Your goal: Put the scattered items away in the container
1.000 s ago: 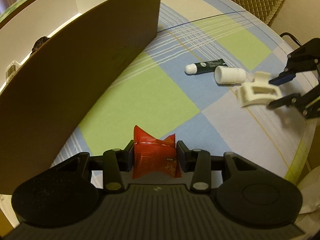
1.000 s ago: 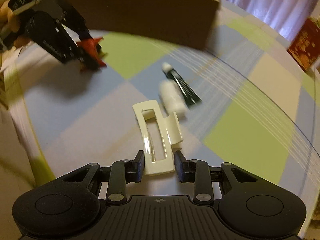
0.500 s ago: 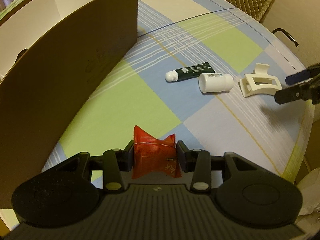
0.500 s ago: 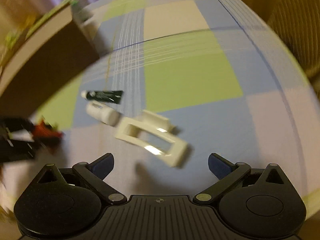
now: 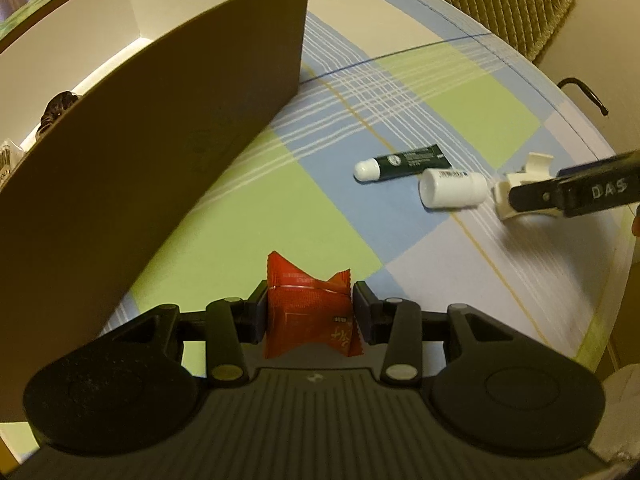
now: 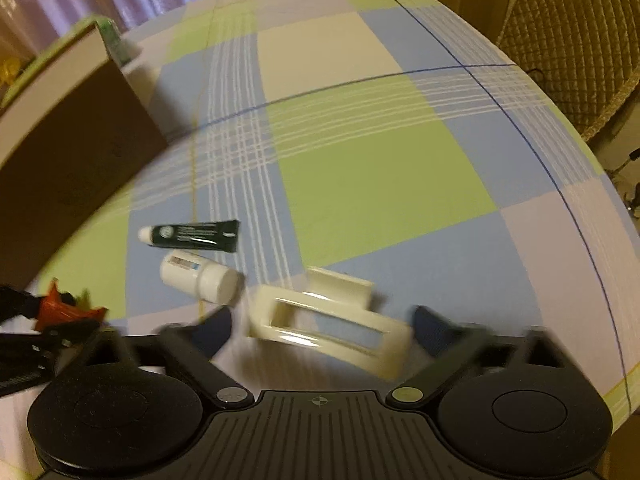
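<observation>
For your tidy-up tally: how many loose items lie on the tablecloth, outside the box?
3: the dark green tube, the white bottle beside it, and the cream hair clip between the open right tongs. None seem hidden.

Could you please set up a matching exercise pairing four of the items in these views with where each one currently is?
Items:
1. red snack packet
2. cream hair clip
3. dark green tube
4. white bottle

Places:
A. lying on the tablecloth between the box and the white bottle
B. between the open fingers of the right gripper
C. clamped in the left gripper
D. lying on its side between the tube and the hair clip

Pairs: 1-C, 2-B, 3-A, 4-D
</observation>
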Demonstrator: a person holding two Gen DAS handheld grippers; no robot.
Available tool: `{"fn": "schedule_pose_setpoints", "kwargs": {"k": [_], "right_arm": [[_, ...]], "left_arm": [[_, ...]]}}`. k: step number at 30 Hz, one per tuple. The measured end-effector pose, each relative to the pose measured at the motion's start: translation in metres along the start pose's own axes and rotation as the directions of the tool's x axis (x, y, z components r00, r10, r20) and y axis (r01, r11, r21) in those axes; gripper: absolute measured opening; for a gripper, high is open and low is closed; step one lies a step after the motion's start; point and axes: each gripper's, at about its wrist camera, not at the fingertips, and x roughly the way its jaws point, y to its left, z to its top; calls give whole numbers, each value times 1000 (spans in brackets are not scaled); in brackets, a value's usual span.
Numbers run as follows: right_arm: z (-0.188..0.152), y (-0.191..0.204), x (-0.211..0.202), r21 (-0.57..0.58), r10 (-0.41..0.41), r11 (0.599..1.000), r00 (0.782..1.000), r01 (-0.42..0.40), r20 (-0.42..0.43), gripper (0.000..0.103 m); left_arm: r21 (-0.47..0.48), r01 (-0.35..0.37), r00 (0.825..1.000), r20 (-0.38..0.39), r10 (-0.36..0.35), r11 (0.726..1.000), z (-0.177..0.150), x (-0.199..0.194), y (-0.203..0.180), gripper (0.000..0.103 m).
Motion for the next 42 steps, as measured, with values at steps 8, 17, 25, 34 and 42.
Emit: {"fn": "schedule_pose_setpoints", "kwargs": {"k": [8,17,25,34,42], "right_arm": [[-9,1,-5,-210,83,974,997,-80,2,90],[-20,-8,-13,-470,161,867,986,-167,-53,97],[-23,0,-9,-362,91,928,996,-90,-14,102],[-22,-12,-6,-296,99,950,995,-99,-16,89],[-15,-5,-26,-358,156,924,987,-131,41,89]], "left_arm": [[-17,2,1000,0,-2,1000,2,1,1,38],[-24,-8,1000,-4,8,1000,1,1,-1,38],[-35,-20,1000,-10,19,999,2,1,-4,38],[-40,-26,1000,-12,25,999,1,1,-6,38],[-50,-34,999,-1,34,998,2,-4,-6,37]]}}
